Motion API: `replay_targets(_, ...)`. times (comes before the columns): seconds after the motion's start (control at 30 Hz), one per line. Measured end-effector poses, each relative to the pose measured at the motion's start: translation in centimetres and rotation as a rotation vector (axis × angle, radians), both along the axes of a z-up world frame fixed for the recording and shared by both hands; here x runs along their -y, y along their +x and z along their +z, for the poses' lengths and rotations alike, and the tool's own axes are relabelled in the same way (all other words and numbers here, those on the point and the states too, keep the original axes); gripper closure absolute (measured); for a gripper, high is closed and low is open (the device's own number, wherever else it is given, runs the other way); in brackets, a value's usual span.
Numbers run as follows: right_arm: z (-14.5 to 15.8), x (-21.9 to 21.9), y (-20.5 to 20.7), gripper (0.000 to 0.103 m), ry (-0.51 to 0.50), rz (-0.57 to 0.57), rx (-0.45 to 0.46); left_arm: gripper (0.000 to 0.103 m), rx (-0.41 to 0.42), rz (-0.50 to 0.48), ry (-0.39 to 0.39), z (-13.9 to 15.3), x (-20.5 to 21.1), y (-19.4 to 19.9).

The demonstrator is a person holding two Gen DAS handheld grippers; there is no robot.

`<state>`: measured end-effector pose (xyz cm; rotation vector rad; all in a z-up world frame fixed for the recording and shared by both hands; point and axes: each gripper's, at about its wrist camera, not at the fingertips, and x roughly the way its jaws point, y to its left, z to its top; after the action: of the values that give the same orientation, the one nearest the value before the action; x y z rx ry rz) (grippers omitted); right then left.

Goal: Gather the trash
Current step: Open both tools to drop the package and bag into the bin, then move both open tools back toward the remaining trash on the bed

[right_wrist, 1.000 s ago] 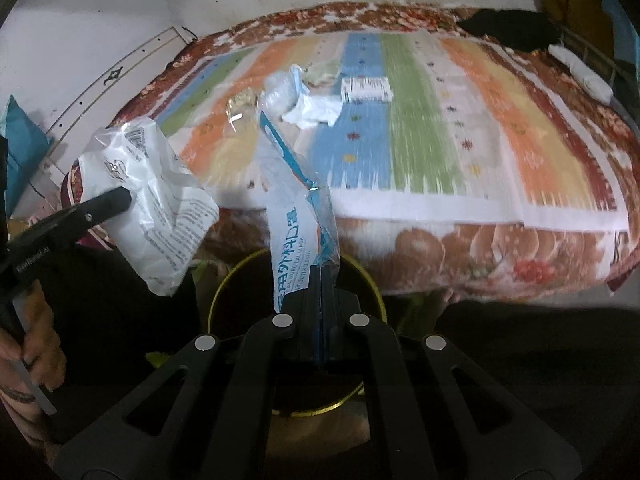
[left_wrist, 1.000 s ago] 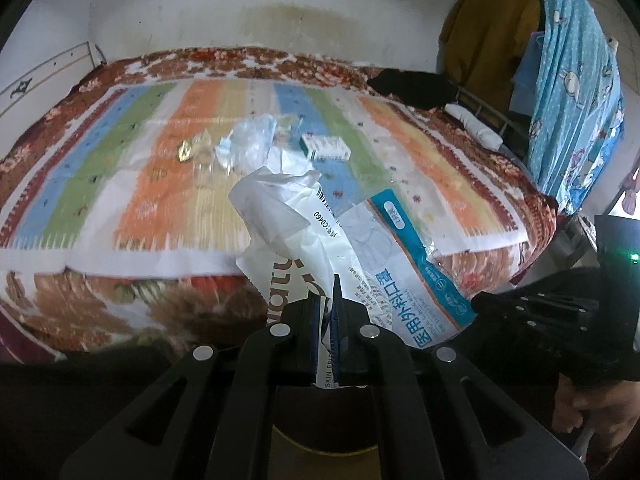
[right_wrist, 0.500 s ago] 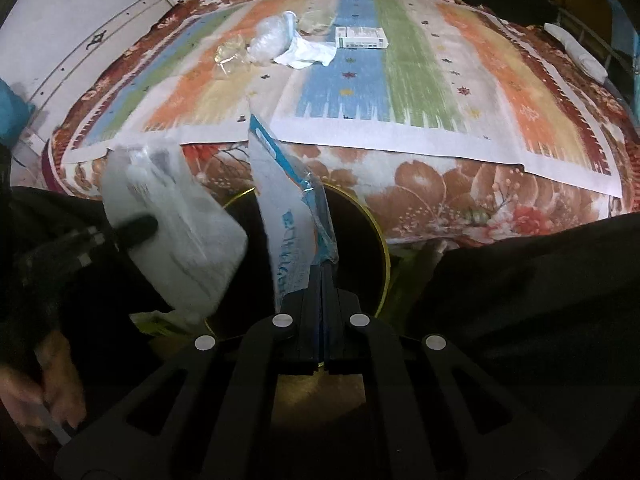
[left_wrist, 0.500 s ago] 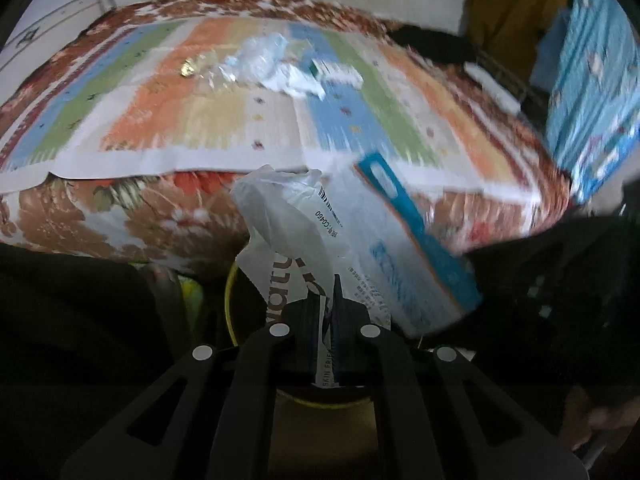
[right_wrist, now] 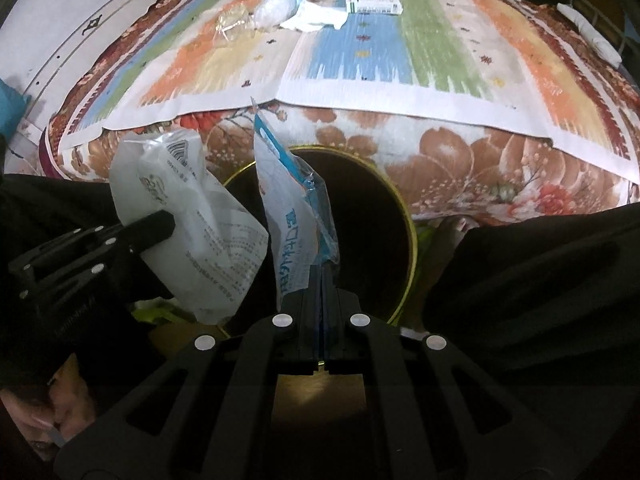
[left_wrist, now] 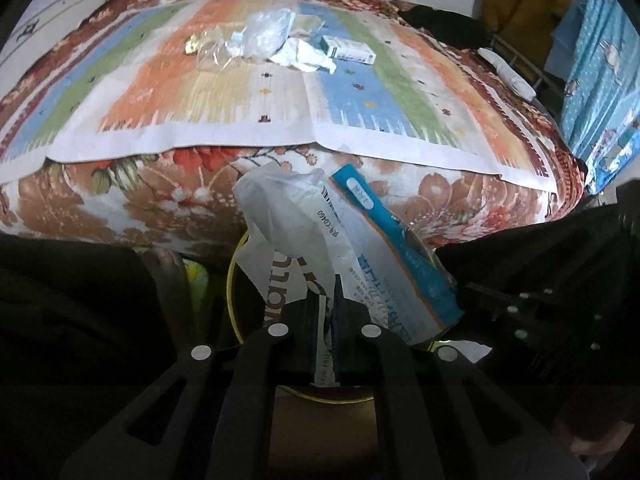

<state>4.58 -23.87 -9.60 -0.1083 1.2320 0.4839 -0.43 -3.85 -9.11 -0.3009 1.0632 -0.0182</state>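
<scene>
Two held wrappers, white (left_wrist: 280, 216) and blue (left_wrist: 396, 256), one bin (right_wrist: 404, 216), one small box (left_wrist: 347, 49), one tissue (left_wrist: 306, 58)

Left gripper (left_wrist: 327, 304): pointed steeply downward, jaws opening a crack, white wrapper (left_wrist: 280, 224) between them; right gripper (right_wrist: 320, 280): pointed steeply downward, jaws pressed together on blue-edged packet (right_wrist: 292, 208); hand (right_wrist: 44, 412) gripped left handle.
</scene>
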Motion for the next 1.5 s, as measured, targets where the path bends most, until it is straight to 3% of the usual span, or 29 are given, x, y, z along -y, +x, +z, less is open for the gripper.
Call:
replay_targets(0.03,-0.1,0.0,0.1,0.099,-0.004,-0.001,-0.005,0.093,-0.005,-0.002,-0.02,-0.1,0.0,0.1)
replay_targets(0.07,-0.2,-0.1,0.1,0.089,-0.002,0.002,-0.018,0.078,-0.01,-0.008,-0.028,-0.2,0.1,0.3)
replay_targets(0.1,-0.3,-0.1,0.1,0.083,0.005,0.005,-0.028,0.052,-0.011,-0.008,-0.023,-0.3,0.1,0.4)
replay_targets(0.13,-0.3,-0.1,0.1,0.074,0.012,0.009,-0.039,0.044,-0.003,0.0,-0.008,-0.2,0.2,0.4)
replay_targets(0.2,-0.3,0.0,0.2,0.07,0.02,0.006,-0.046,0.043,0.02,0.022,0.008,0.3,-0.1,0.3)
replay_targets(0.43,0.3,0.3,0.8,0.06,0.078,-0.002,-0.054,0.043,0.01,0.093,-0.042,0.5,-2.0,0.8)
replay_targets(0.53,0.8,0.1,1.7,0.059,0.108,0.021,-0.065,0.043,0.005,0.105,-0.035,1.0,-2.6,1.6)
replay_targets(0.63,2.4,-0.3,3.1,0.058,0.094,0.035,0.002,0.043,0.03,0.123,-0.041,2.9,-4.0,2.6)
replay_targets(0.97,5.6,-0.9,8.8,0.044,0.131,0.047,0.048,0.041,0.062,0.135,0.044,6.6,-6.6,6.2)
replay_targets(1.1,6.9,-1.6,10.2,0.043,0.14,0.067,0.074,0.041,0.067,0.117,0.071,7.9,-7.1,8.1)
replay_targets(1.2,8.1,-2.3,11.7,0.039,0.124,0.087,0.116,0.041,0.056,0.106,0.035,8.8,-8.3,9.9)
replay_targets(1.3,8.8,-2.7,13.3,0.038,0.111,0.101,0.125,0.041,0.041,0.108,0.052,9.2,-9.3,11.6)
replay_targets(1.5,9.9,-4.0,16.3,0.033,0.127,0.129,0.128,0.041,-0.01,0.112,-0.01,9.0,-11.0,14.2)
